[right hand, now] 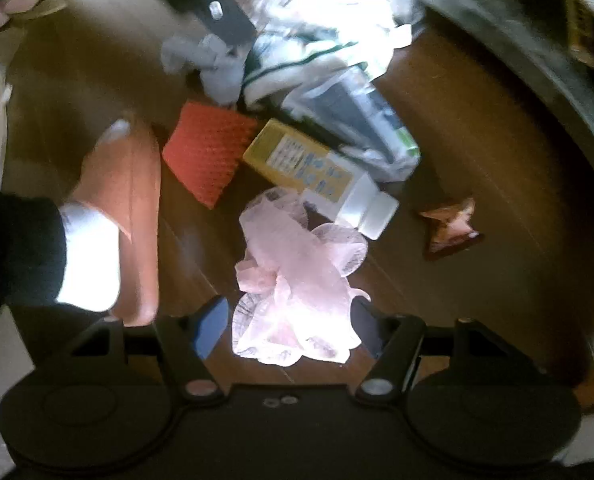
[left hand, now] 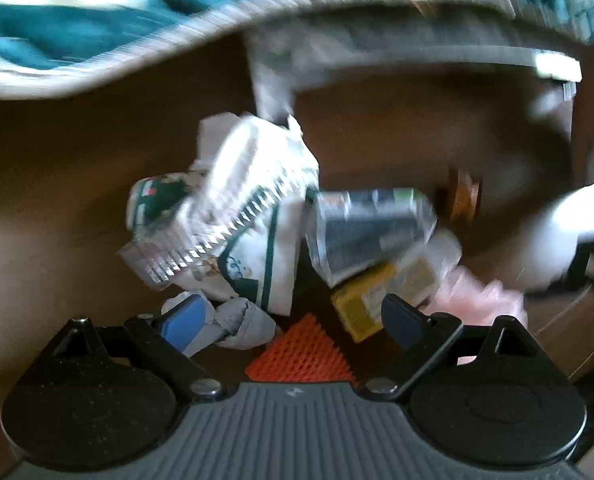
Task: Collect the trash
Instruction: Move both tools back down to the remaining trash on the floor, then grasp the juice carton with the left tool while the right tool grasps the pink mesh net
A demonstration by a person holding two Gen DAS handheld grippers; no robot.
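1. Right wrist view: the right gripper (right hand: 287,326) has its jaws spread around one pink mesh wrap (right hand: 297,276) on the wooden floor (right hand: 477,152), neither pad clearly pressing it.
2. Beyond the wrap lie one yellow-labelled bottle (right hand: 317,172) with a white cap, one orange ridged piece (right hand: 207,152), one clear plastic package (right hand: 361,120), one white-and-green wrapper (right hand: 309,56), one grey crumpled wad (right hand: 213,68) and, apart to the right, one brown wrapper (right hand: 451,226).
3. One slippered foot (right hand: 125,216) stands left of the pile.
4. Left wrist view: the left gripper (left hand: 293,320) is spread wide, its blue pad (left hand: 185,320) touching the grey wad; the orange piece lies between its fingers.
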